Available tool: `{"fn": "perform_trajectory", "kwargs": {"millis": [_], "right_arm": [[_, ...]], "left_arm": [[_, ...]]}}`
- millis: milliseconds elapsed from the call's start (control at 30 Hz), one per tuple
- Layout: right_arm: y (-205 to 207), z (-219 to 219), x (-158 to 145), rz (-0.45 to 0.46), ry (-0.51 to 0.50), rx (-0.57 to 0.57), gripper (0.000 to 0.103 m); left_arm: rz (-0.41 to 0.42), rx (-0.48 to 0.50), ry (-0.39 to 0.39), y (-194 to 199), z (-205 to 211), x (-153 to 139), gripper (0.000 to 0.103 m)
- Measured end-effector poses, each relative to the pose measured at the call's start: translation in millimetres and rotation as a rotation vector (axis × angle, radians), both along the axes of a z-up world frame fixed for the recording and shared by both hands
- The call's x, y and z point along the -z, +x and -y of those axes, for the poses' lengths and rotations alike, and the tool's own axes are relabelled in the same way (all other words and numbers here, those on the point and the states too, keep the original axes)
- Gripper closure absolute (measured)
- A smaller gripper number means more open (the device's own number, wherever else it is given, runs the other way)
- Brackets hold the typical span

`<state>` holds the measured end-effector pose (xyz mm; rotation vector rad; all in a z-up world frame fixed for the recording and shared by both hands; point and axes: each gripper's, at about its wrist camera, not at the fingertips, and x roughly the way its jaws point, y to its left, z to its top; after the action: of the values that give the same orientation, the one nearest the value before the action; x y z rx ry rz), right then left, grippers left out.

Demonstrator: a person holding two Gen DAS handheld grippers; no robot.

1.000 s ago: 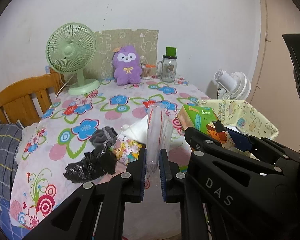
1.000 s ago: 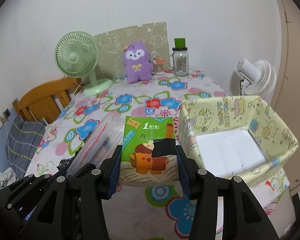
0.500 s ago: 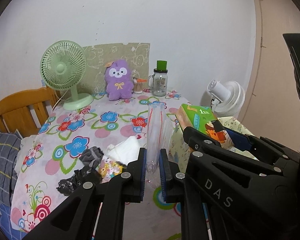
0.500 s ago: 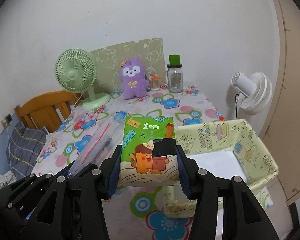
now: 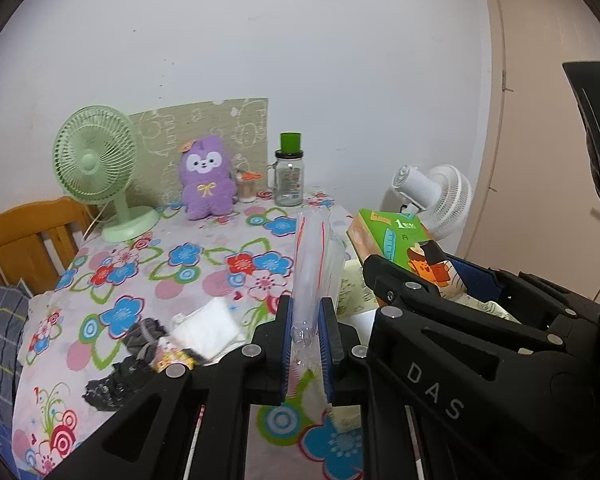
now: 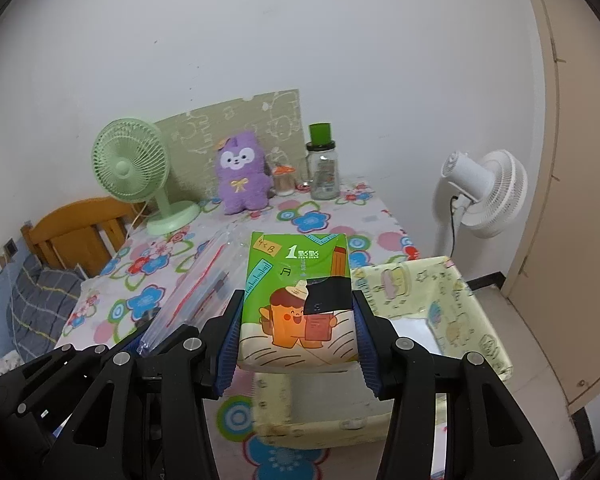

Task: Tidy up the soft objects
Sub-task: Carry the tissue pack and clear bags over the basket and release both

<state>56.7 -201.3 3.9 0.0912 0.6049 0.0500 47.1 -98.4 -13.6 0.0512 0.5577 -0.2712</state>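
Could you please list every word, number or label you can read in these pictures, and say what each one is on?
"DAS": white letters on the black body of the right gripper, seen from the left wrist view.
"1" followed by two Chinese characters: white print on the green tissue pack.
Yellow sticker at the pack's top left corner: handwritten, too unclear to read.
Print on the glass bottle: too small to read.
Left gripper: no text visible.
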Motion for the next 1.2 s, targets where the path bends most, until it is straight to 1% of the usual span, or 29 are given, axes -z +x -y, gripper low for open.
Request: {"fn": "perform_trajectory", "kwargs": {"millis": [467, 800, 967, 1033, 1133, 1167, 1200], "right_arm": [[14.1, 47.4, 9.1, -0.011, -0.003, 0.048, 0.049], [30.1, 73.3, 27.8, -0.050, 0.004, 0.086, 0.049], [35.4, 84.7, 40.4, -0.080, 0.016, 0.109, 0.049], [36.3, 88.1, 43.8, -0.088, 0.016, 0.117, 0.049], [38.2, 92.4, 48.5, -0.097, 0.017, 0.128, 0.049], [38.6, 93.6, 50.0, -0.100, 0.018, 0.130, 0.049], [39.4, 94.6, 51.4, -0.103, 0.020, 0.131, 0.049]], "left_arm": [[-0.019, 0.051, 0.000, 20.1, 45.1, 10.0, 0.093], [-0.048, 0.085, 0.026, 36.6, 71.3, 26.5, 0.092], [-0.080, 0.106, 0.046, 45.1, 81.7, 39.4, 0.091], [-0.093, 0.113, 0.059, 47.4, 86.0, 44.2, 0.087], [-0.114, 0.119, 0.080, 50.3, 91.2, 52.0, 0.085], [-0.120, 0.115, 0.089, 51.3, 92.1, 54.1, 0.082], [-0.127, 0.113, 0.092, 52.2, 92.5, 55.9, 0.077]]}}
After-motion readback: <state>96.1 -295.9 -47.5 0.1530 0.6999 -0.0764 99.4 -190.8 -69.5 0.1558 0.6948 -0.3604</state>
